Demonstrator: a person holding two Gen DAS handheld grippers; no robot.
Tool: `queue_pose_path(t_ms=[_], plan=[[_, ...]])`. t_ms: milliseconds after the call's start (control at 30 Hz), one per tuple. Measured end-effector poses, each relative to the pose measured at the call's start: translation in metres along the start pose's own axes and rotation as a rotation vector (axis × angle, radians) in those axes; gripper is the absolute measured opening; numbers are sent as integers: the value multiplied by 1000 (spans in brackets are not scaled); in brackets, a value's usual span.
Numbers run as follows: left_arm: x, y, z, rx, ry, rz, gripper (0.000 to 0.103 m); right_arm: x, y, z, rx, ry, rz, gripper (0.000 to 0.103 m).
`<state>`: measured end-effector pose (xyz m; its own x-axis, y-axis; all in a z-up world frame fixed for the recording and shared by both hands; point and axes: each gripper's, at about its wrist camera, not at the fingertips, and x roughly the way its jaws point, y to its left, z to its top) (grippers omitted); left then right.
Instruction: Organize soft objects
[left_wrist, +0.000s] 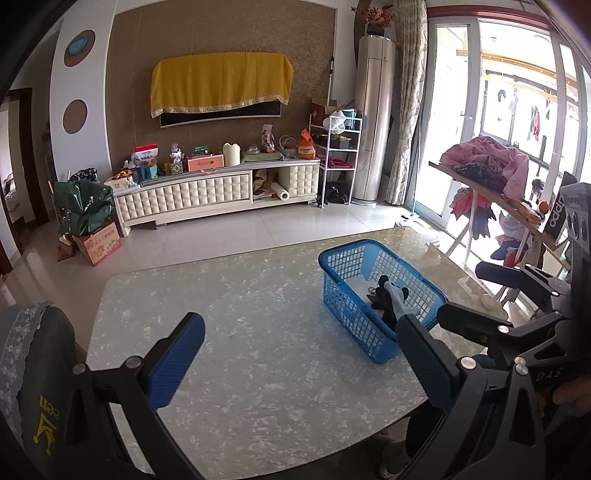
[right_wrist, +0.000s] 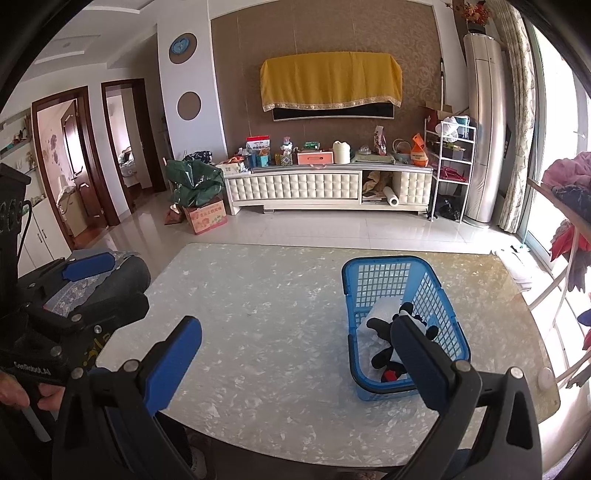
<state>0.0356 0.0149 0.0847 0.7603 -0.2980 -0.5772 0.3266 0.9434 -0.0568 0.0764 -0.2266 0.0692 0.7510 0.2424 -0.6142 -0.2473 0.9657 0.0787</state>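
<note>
The left claw (left_wrist: 301, 356) hangs over the near edge of the table (left_wrist: 240, 314), its blue-padded fingers spread wide with nothing between them. To its right, the right claw (right_wrist: 301, 356) is spread just as wide and just as bare, held low over the same marbled surface.

Moving rightward across the table, the middle is bare stone. Toward the right side stands a blue plastic basket (right_wrist: 373, 271) with lattice walls. Inside it lies a panda plush toy (right_wrist: 382, 326), black and white, slumped on top of something pale, perhaps a white cloth or bag (right_wrist: 380, 308).

The plush is likely light and squashy, so it should give under the pads and not slip; a pinch across its body or a limb looks the easiest hold. The basket is stiff and probably light enough to slide if nudged.

Much is hidden. In both views the claw's right finger covers part of the toy, so its full shape and pose are unclear. A small red patch (right_wrist: 389, 376) shows at the near end of the basket; what it belongs to cannot be told. The pale item beneath is mostly buried. A small white round object (right_wrist: 546, 376) sits near the table's right edge, too small to identify.
</note>
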Motion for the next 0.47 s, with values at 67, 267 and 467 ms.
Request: queue_pose_path(t_ms=[67,267,467], plan=[[-1,-1,-1,10,-1,-8,103,0,0,0,1,-1,1,103],[-2,-2,-1,1,-8,-1,103,-1,0,0,-1,0,3,103],[-1,-5,0,-2,5,-18,103,-4,-1,-2,3,-1,4,103]])
